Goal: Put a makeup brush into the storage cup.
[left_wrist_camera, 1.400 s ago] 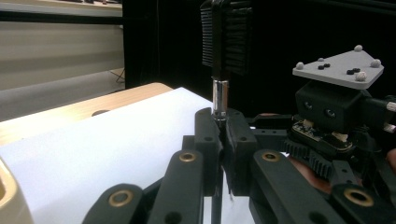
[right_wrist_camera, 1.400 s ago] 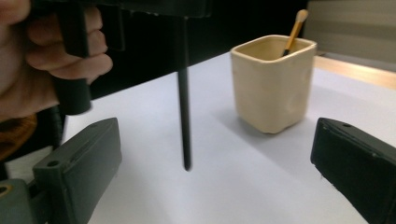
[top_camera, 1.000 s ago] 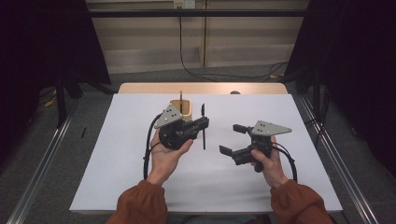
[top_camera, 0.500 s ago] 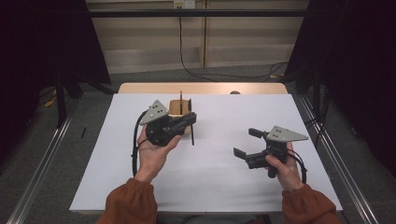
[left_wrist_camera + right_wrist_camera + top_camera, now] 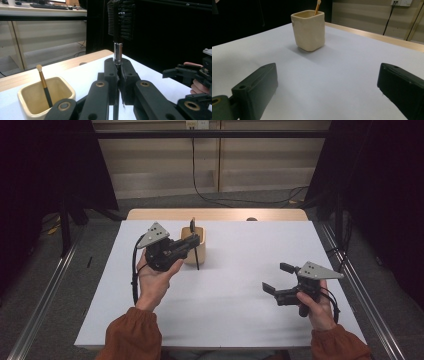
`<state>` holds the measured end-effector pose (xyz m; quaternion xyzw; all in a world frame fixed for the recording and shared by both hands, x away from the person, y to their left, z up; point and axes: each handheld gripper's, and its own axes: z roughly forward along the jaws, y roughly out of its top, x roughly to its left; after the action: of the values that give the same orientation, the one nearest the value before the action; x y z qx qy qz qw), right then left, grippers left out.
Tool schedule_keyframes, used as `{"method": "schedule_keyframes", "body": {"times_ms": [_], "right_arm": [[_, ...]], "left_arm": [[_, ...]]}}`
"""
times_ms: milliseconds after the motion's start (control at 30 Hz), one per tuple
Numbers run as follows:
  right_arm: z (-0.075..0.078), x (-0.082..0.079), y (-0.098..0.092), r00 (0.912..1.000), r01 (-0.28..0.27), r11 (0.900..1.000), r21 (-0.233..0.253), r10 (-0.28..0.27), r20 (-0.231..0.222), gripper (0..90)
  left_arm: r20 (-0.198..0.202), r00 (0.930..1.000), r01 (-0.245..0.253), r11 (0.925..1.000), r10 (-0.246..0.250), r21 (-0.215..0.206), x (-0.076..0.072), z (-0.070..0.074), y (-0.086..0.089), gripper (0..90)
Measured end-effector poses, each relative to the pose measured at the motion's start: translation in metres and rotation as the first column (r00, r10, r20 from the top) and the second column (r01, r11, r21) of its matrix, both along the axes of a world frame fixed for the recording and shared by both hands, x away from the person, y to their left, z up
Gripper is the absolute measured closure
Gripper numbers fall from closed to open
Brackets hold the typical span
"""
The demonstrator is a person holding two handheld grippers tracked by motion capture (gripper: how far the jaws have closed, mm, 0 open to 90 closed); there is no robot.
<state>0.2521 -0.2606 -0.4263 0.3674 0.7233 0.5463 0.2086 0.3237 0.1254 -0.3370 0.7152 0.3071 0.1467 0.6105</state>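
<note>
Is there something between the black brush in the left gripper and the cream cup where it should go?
Nothing visible blocks it. The left gripper holds the black brush upright beside the cream cup. The cup's mouth is open; one small brush leans inside, with room beside it.

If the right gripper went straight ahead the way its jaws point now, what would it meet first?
Probably the cream cup holding a brush: it stands ahead of the open right gripper, slightly left of centre, with bare white table between; a graze or miss is possible.
</note>
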Motion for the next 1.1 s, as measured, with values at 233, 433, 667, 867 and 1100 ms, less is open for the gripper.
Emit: {"method": "schedule_keyframes", "body": {"times_ms": [233,433,667,867,1100], "right_arm": [[-0.002,-0.008,-0.009,0.9992,0.039,0.999,0.013,-0.039,-0.008,1.8],[-0.007,-0.015,-0.013,0.9977,0.064,0.998,0.026,-0.063,-0.026,1.7],[-0.008,-0.021,-0.016,0.9962,0.081,0.996,0.028,-0.080,-0.035,1.7],[-0.012,-0.027,-0.018,0.9954,0.089,0.995,0.044,-0.088,-0.037,1.7],[-0.014,-0.032,-0.020,0.9949,0.098,0.994,0.052,-0.097,-0.028,1.7]], "left_arm": [[0.008,0.9998,-0.020,0.9998,0.020,-0.007,0.005,0.007,0.009,85.7],[0.014,0.9992,-0.038,0.9992,0.038,-0.005,0.010,0.008,0.016,85.7],[0.018,0.9978,-0.064,0.9980,0.064,0.003,0.020,0.013,0.023,85.7],[0.013,0.9963,-0.085,0.9964,0.085,0.001,0.028,0.017,0.024,85.7],[0.032,0.9942,-0.103,0.9946,0.103,0.012,0.034,0.020,0.025,85.7]]}}
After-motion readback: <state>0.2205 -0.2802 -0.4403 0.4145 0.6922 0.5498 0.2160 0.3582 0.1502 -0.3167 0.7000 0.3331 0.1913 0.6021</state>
